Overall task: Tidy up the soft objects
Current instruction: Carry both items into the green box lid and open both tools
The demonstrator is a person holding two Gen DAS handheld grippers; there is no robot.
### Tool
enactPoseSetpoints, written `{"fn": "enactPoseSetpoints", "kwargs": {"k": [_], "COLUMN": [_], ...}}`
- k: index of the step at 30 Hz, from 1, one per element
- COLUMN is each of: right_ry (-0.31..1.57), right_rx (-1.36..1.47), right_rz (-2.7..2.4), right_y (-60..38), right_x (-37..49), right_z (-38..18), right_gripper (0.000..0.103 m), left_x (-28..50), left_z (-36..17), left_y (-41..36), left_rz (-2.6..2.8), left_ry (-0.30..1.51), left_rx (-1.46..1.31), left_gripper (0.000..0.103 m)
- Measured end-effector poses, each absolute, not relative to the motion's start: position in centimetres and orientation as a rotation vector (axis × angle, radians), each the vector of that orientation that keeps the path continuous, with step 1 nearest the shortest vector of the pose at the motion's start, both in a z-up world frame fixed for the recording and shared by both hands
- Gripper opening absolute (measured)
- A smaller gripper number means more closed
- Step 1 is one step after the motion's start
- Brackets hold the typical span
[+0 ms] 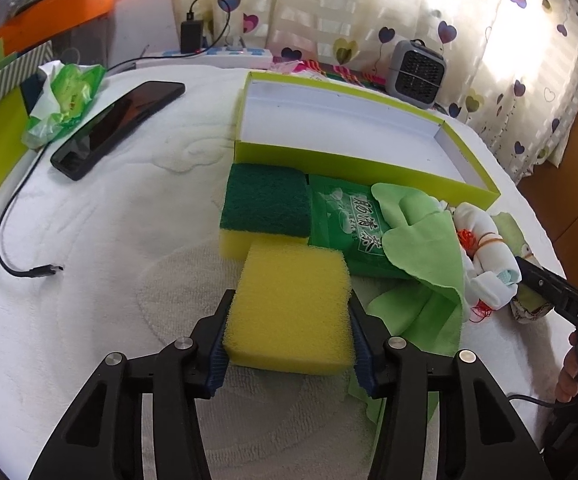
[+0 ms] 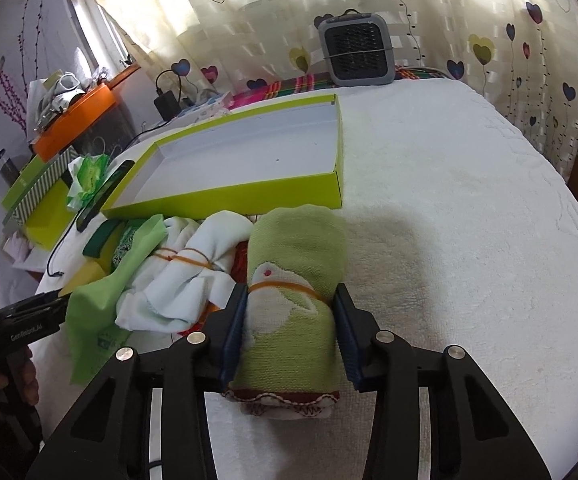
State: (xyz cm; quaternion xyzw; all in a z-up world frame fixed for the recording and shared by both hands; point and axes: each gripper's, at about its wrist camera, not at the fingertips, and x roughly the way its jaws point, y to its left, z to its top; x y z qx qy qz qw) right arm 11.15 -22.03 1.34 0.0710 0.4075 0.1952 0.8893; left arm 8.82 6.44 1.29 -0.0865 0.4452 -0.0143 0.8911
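Observation:
My left gripper [image 1: 291,300] is shut on a plain yellow sponge [image 1: 289,276], with a pad pressed into each side, just above the white towel-covered table [image 1: 129,280]. Behind it lie a green-topped sponge [image 1: 265,204], a green tea packet [image 1: 345,224], a light green cloth [image 1: 421,248] and a white cloth bundle [image 1: 485,240] tied with an orange band. My right gripper [image 2: 291,292] is shut on a rolled green towel [image 2: 297,248] bound with an orange band. An empty lime-green box [image 2: 229,196] with a white inside stands right behind the pile.
A black phone [image 1: 117,124], a crumpled green tissue pack [image 1: 65,100] and a loose black cable [image 1: 29,268] lie at the left. A grey fan [image 2: 355,48] stands at the back by the heart-print curtain. White cloth stretches bare to the right [image 2: 469,220].

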Motion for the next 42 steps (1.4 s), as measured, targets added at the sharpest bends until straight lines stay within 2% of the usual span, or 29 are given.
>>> {"fn": "enactPoseSetpoints", "kwargs": {"k": [7, 32, 42], "right_ry": [0.833, 0.728, 0.694], "right_rx": [0.162, 0.123, 0.105], "right_rz": [0.409, 0.358, 0.376], "right_y": [-22.3, -23.1, -22.2], "right_x": [10.9, 9.3, 10.3], "right_z": [1.5, 4.8, 7.1], "right_gripper": [0.038, 0.038, 0.038], "left_x": [8.6, 6.5, 9.1], "left_z": [1.8, 5.2, 7.7], "left_y": [6.6, 7.5, 7.7], "left_rz": [-0.023, -0.024, -0.056], "left_ry": [0.908, 0.846, 0.799], "left_rx": [-0.181, -0.172, -0.183], "left_gripper": [0.047, 0.048, 0.048]}}
